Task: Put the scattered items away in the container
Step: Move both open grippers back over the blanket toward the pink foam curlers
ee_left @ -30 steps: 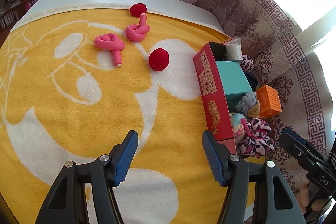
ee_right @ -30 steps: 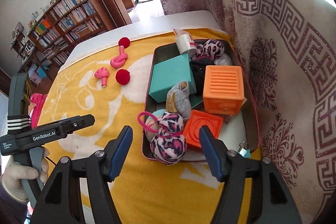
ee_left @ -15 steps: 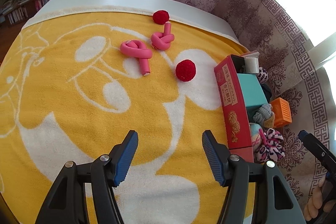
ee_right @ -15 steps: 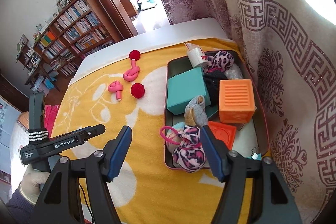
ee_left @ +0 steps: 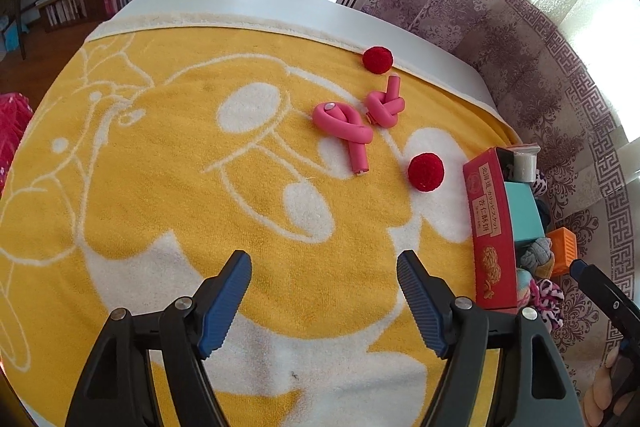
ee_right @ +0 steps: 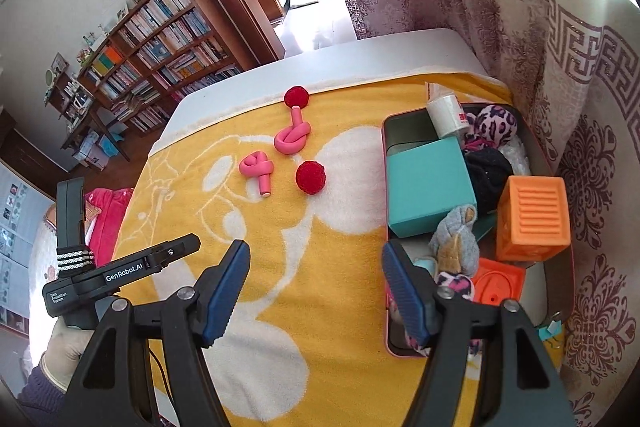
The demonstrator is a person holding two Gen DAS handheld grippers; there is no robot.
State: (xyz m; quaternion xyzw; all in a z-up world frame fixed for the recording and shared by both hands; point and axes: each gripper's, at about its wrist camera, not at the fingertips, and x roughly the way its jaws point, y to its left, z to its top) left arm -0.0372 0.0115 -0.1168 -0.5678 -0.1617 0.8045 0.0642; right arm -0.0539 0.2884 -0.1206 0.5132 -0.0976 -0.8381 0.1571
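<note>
Both grippers empty: left gripper jaws opening, right gripper jaws apart. Nearest red ball lies ahead-right of the left jaws.

Left claw opening wider (nothing between its jaws), now farther from the red tin.
</note>
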